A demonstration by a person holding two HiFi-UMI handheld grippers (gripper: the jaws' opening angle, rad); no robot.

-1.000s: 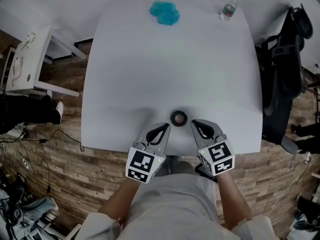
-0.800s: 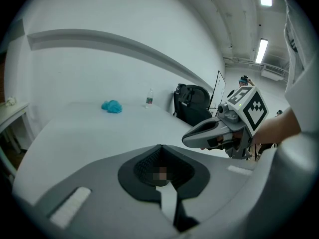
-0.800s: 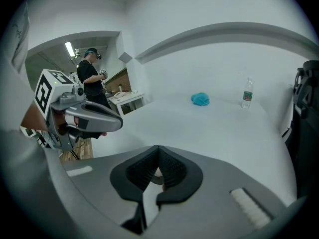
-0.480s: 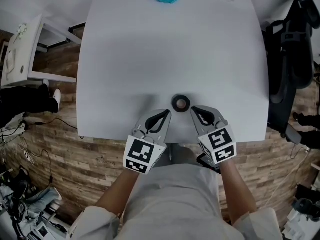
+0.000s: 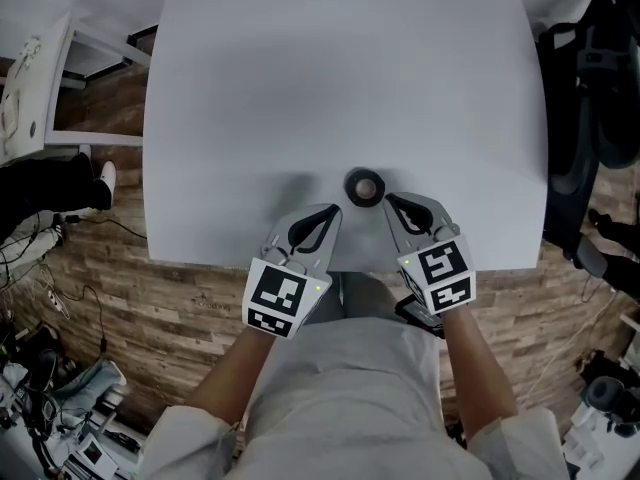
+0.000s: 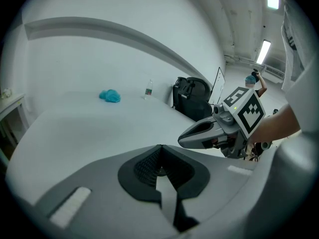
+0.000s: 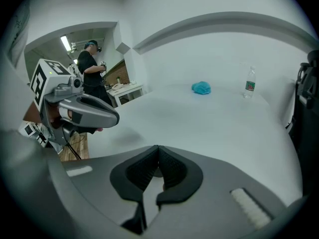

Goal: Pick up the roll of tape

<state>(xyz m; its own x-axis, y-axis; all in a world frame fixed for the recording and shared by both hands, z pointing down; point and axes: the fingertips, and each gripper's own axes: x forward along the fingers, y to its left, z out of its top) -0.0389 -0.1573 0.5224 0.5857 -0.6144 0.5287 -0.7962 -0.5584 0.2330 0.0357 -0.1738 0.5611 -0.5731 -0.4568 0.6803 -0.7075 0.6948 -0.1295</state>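
A small dark roll of tape point(image 5: 364, 186) lies flat on the white table point(image 5: 300, 88), close to its near edge. My left gripper point(image 5: 336, 209) is just left of and nearer than the roll, its jaws shut with nothing in them. On the roll's right, my right gripper point(image 5: 388, 199) is also shut and empty. Neither touches the roll. In the left gripper view the shut left gripper point(image 6: 160, 146) hides the roll, and the right gripper point(image 6: 185, 138) shows alongside. The right gripper view shows the shut right gripper point(image 7: 158, 146) and the left gripper point(image 7: 115, 116).
A blue cloth point(image 7: 201, 88) and a water bottle point(image 7: 249, 89) stand at the table's far end. A black office chair point(image 5: 590, 118) is on the right, a white side table point(image 5: 30, 78) on the left. A person point(image 7: 92, 63) stands in the background.
Both grippers have sunk a little toward the table, still flanking the roll. The head view has tipped down, so the cloth and bottle have slid off the top.
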